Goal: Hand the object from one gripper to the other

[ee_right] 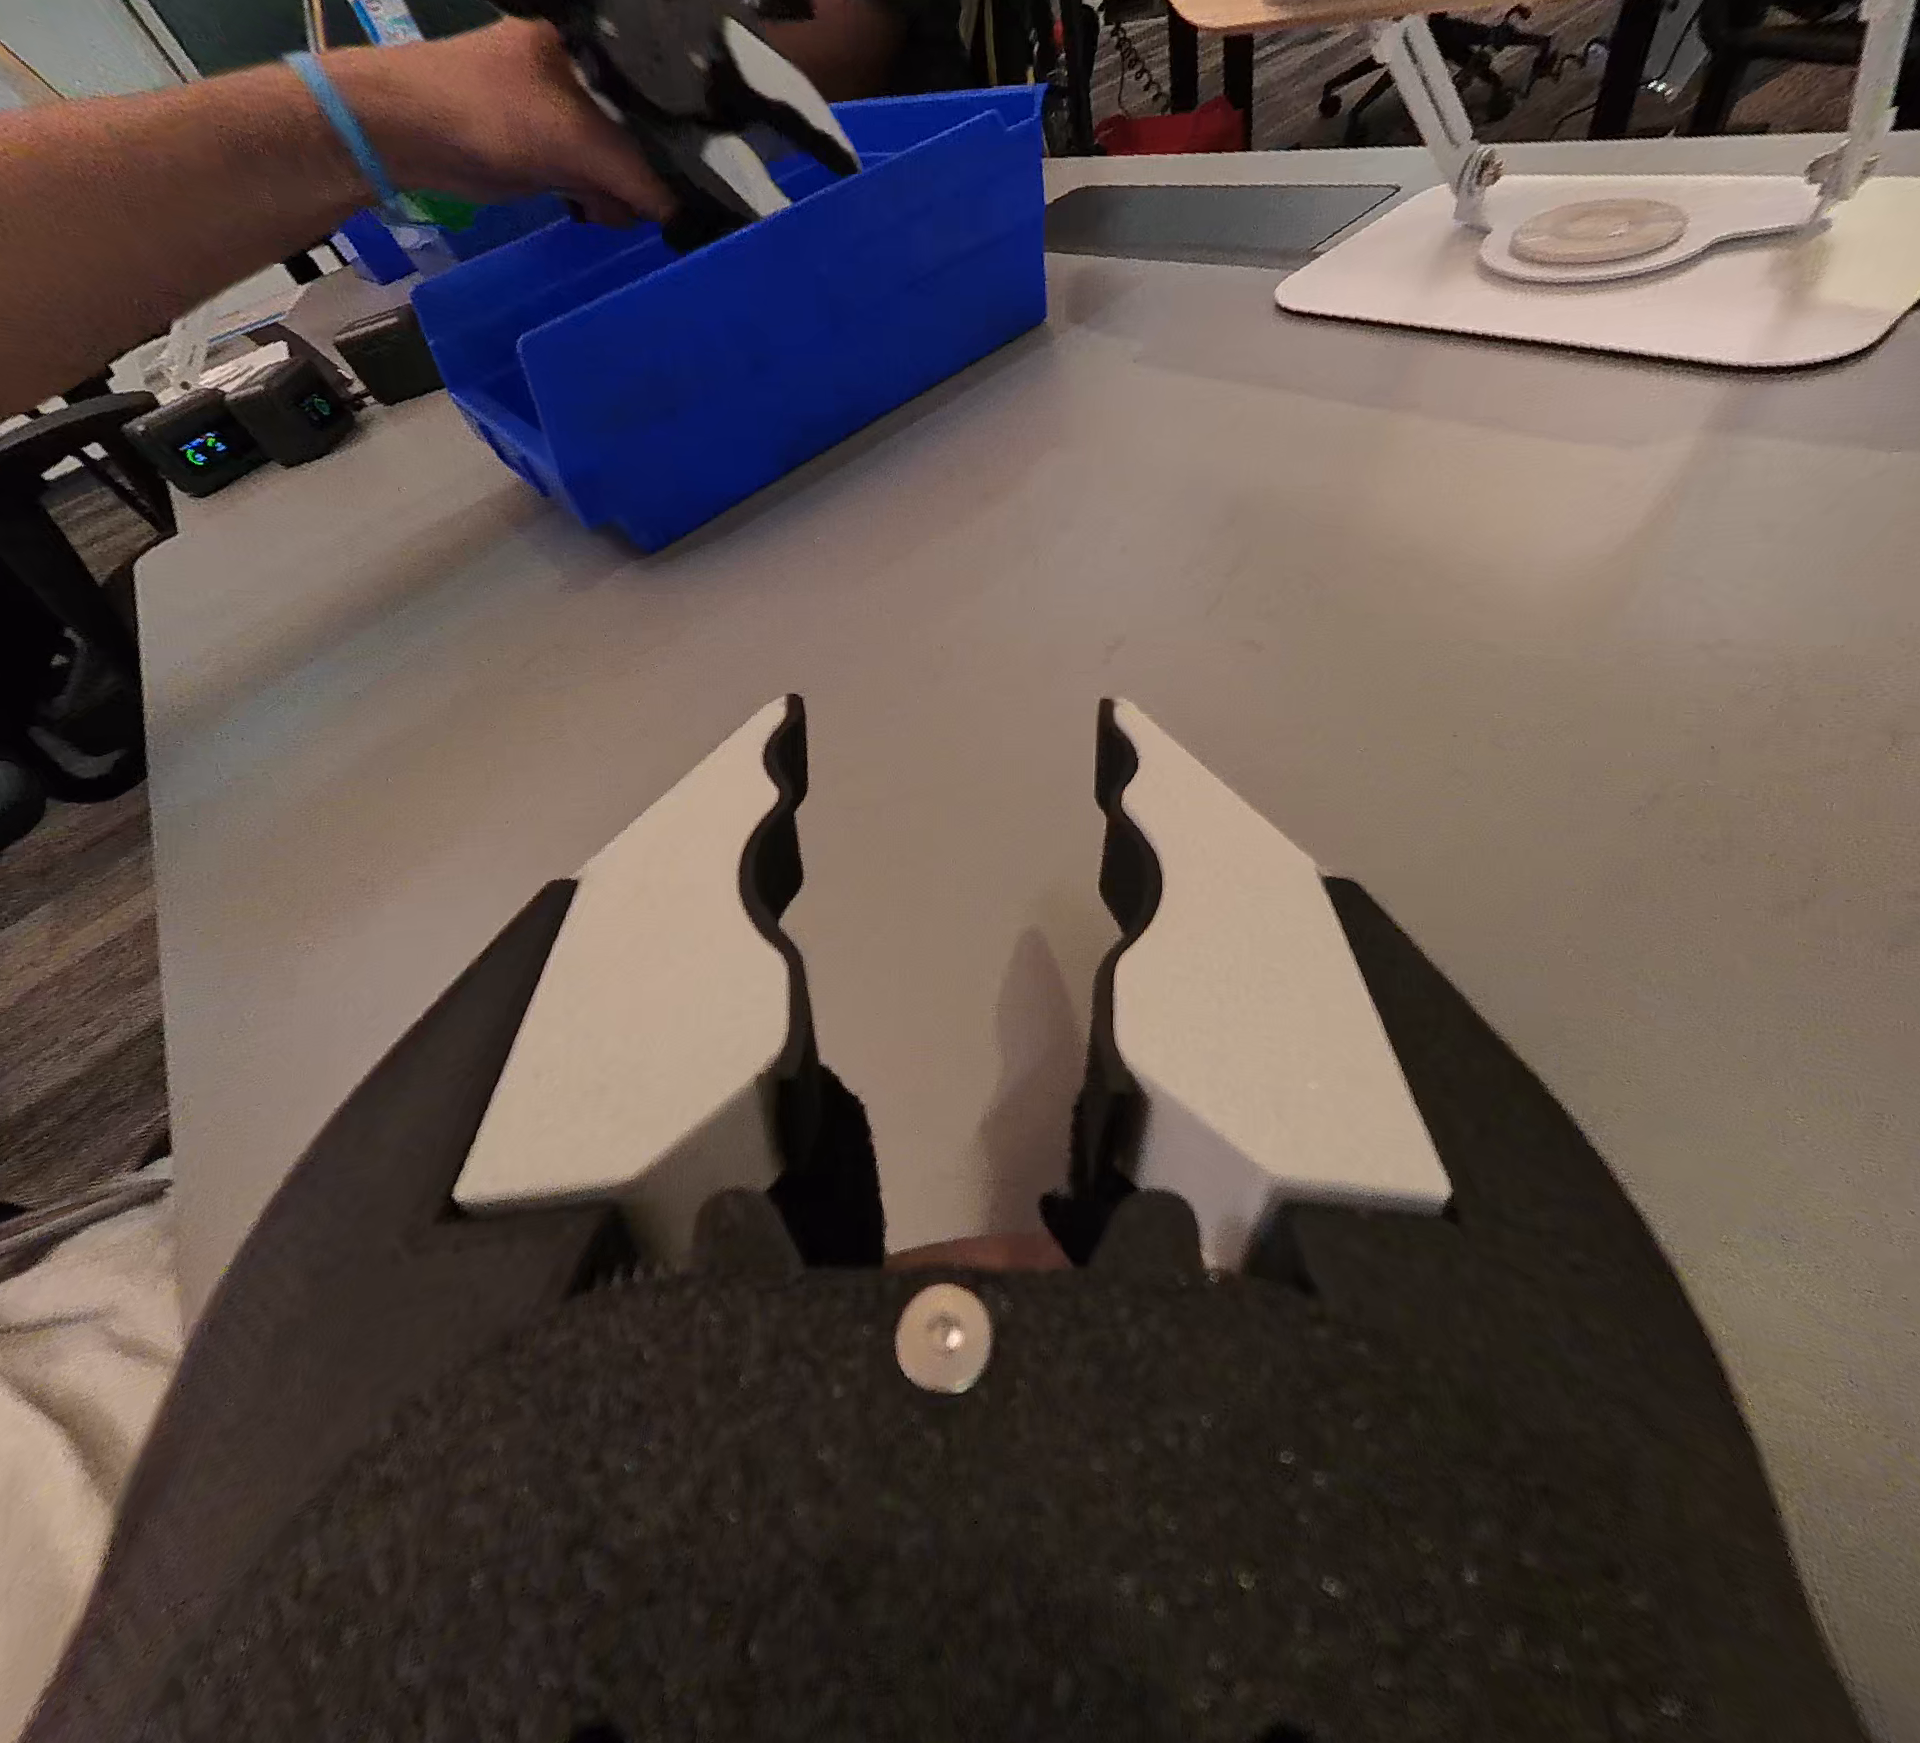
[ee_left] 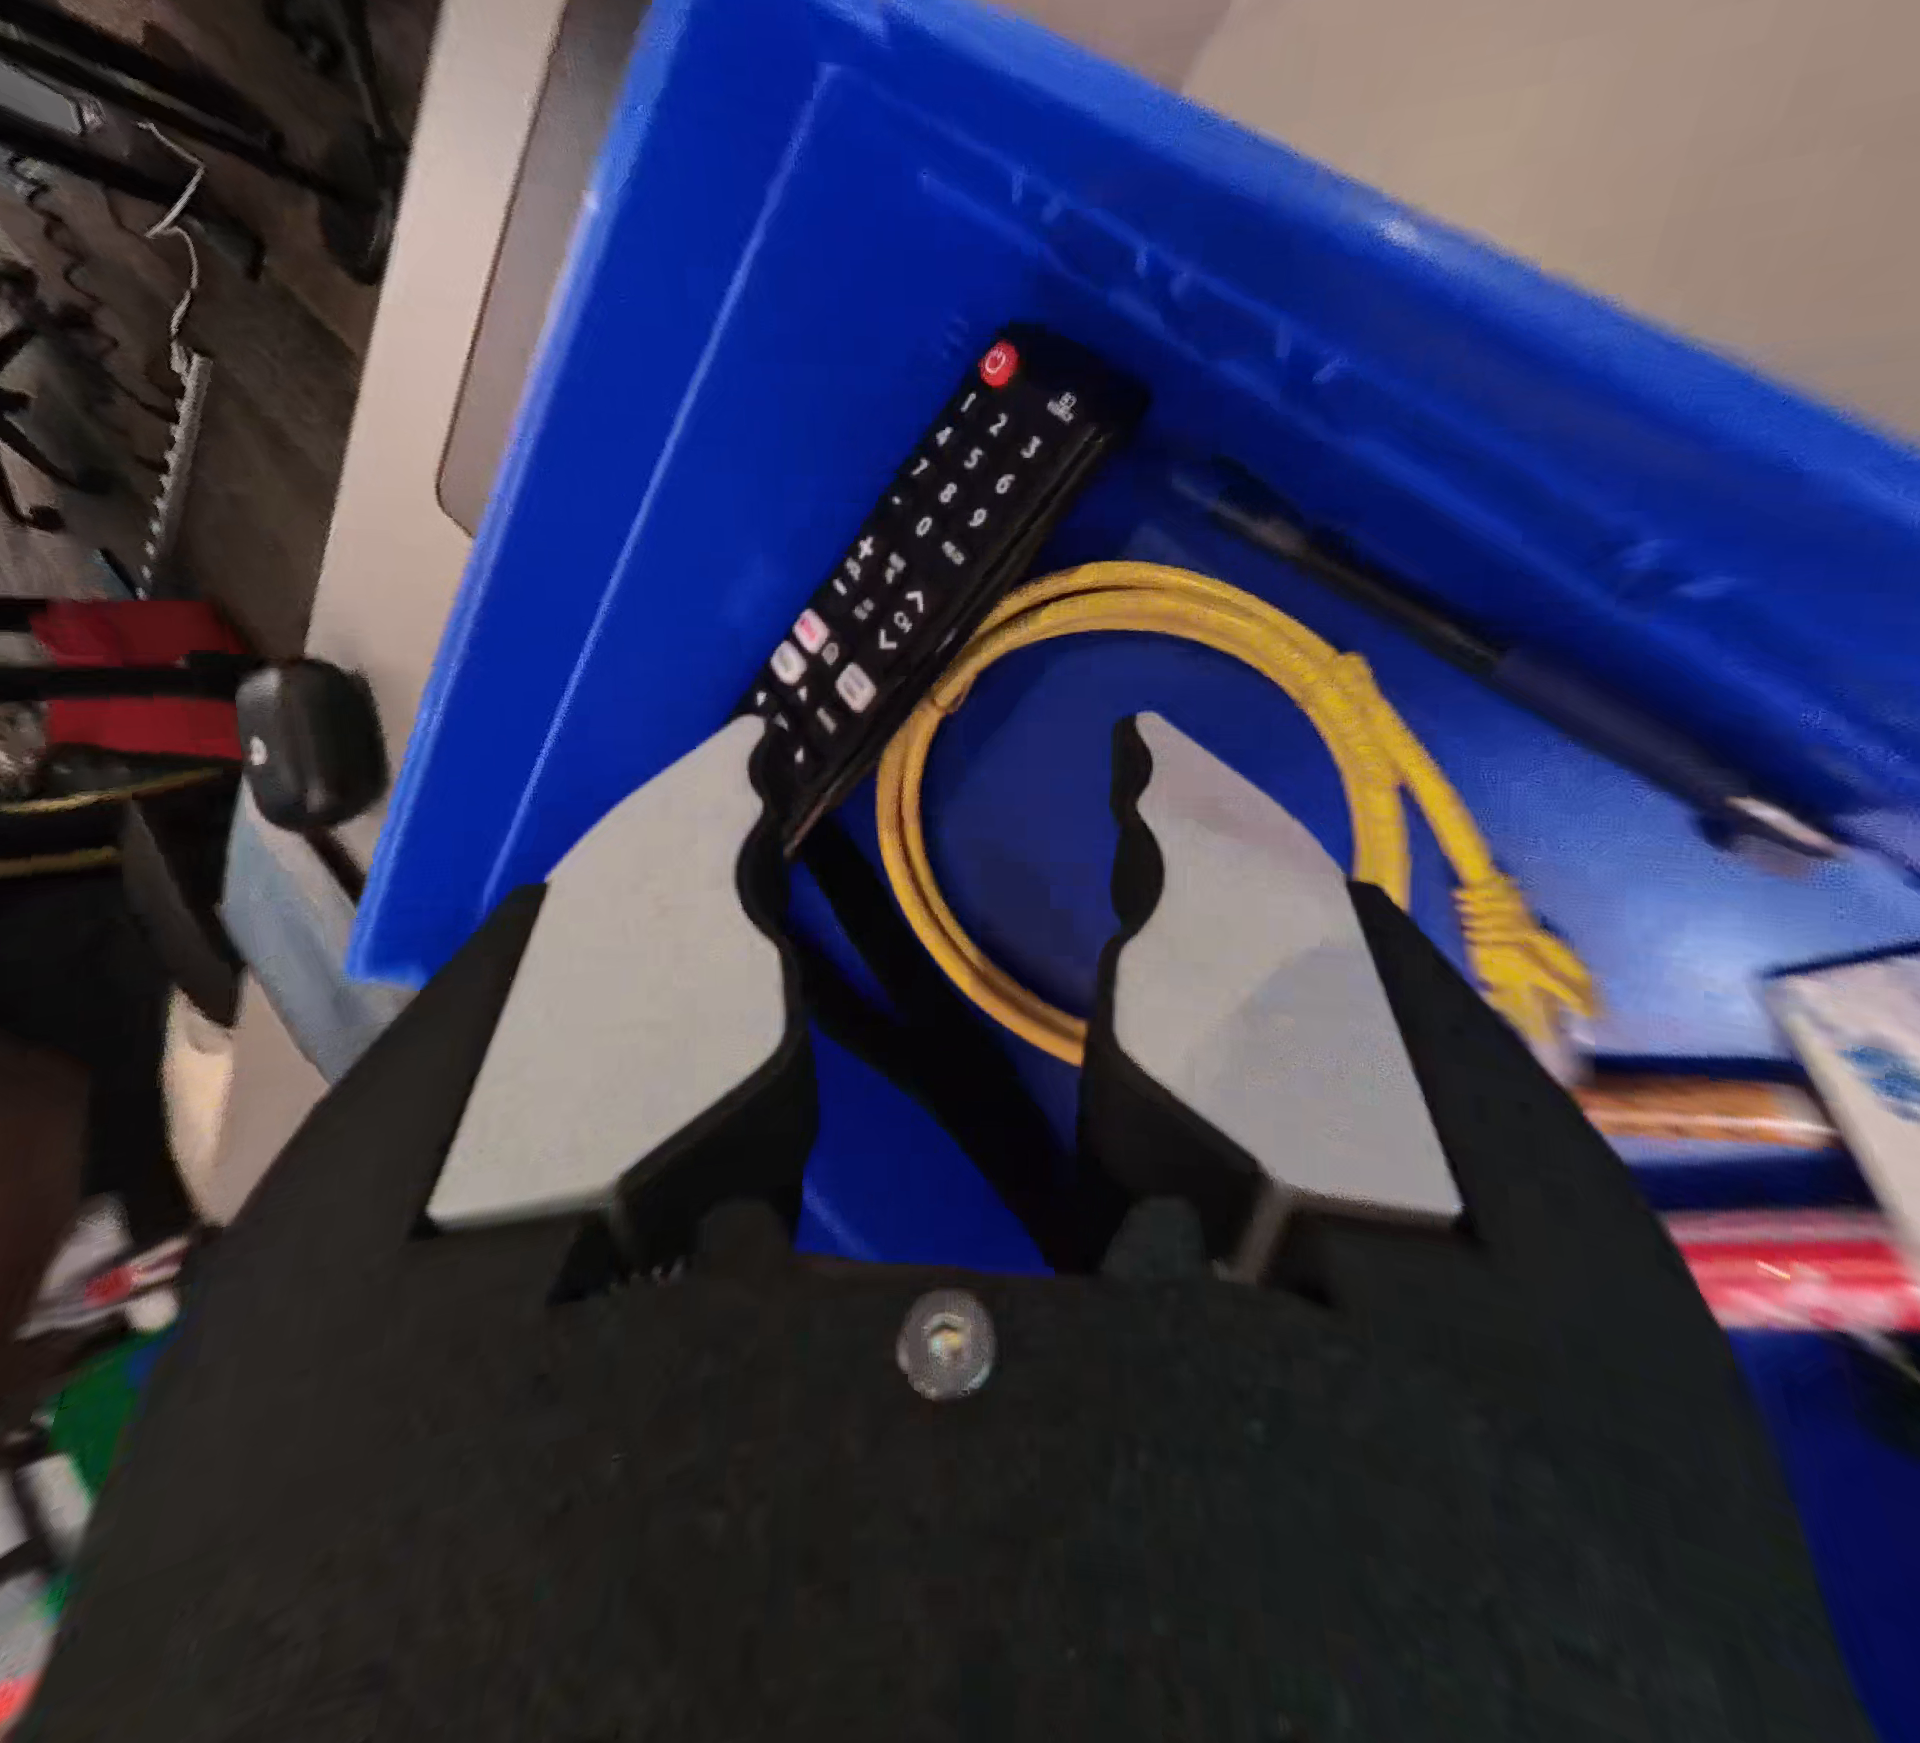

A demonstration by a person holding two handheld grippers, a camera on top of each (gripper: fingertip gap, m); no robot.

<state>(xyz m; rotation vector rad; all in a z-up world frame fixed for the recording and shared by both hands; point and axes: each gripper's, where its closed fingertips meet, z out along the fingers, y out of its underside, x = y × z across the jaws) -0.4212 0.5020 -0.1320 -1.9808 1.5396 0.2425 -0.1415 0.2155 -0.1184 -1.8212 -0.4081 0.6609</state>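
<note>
Remote (ee_left: 935, 550) lies centre frame in blue bin (ee_left: 644, 446), beside yellow cable (ee_left: 1143, 613). My left gripper (ee_left: 940, 727) is spread wide above it; right gripper (ee_right: 951, 706) also apart, empty over tabletop (ee_right: 1351, 654). Straddle remote's narrow sides, avoid cable.

Printed keys mark the remote (ee_left: 940, 540) (in the blue bin (ee_left: 644, 446)).

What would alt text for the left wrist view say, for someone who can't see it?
An open gripper reaches into a blue bin, its fingers near a black remote leaning against the bin wall. A coiled yellow cable lies beside the remote.
</note>
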